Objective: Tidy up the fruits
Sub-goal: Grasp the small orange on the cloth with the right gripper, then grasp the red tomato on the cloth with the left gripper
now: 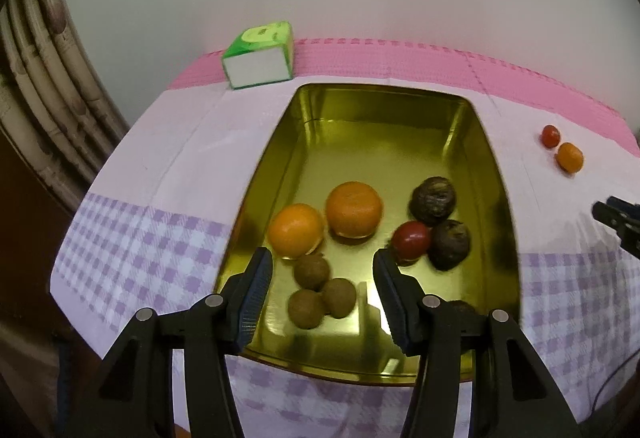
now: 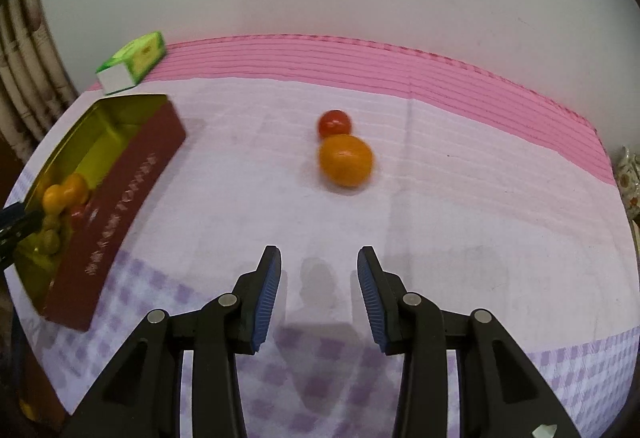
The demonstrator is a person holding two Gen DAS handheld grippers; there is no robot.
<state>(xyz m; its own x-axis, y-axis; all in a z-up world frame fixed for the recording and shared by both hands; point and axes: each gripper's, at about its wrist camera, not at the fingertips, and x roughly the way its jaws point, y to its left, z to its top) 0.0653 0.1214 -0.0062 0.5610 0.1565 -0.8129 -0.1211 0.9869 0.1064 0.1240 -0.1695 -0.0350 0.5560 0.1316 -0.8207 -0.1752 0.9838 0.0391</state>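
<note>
- Two grippers, both spread wide and holding nothing: my left gripper hovers over the gold tin, my right gripper over the cloth beside it.
- Inside the tin lie two oranges, a red tomato, three brown fruits and dark ones.
- Outside the tin, on its right, one orange touches a tomato.

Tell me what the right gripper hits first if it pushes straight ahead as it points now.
Likely the orange on the tablecloth, almost dead ahead of the open right gripper, with the small red tomato touching behind it. Only bare cloth lies between; depth is uncertain.
</note>
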